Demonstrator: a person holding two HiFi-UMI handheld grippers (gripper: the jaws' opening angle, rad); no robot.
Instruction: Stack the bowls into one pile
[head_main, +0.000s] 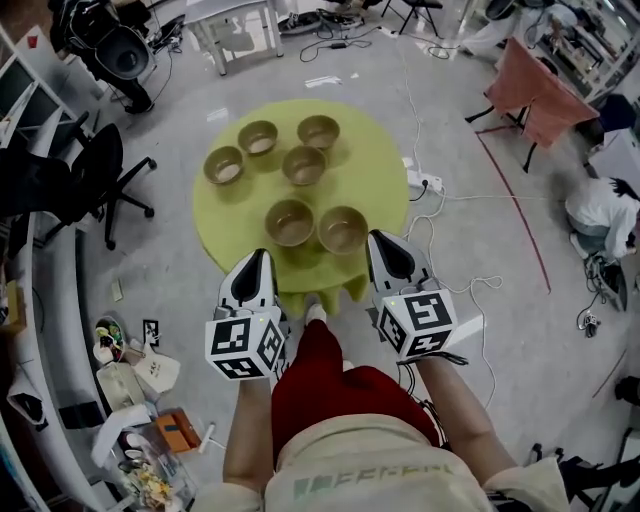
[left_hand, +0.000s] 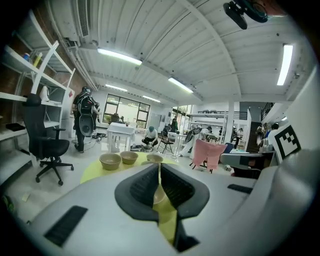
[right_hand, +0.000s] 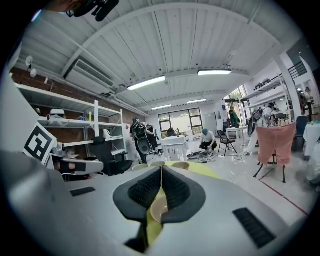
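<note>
Bowls (head_main: 304, 165): six lay singly on the bench (head_main: 375, 175); none stacked.
Your left gripper (head_main: 260, 258), right gripper (head_main: 382, 243): fingers pressed together, holding nothing.
Remaining: you had every bowl to stack.

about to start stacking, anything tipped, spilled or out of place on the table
Nothing stands out. The six bowls sit upright and unstacked on the green table, none tipped or spilled. The left gripper and right gripper hover shut and empty.
</note>
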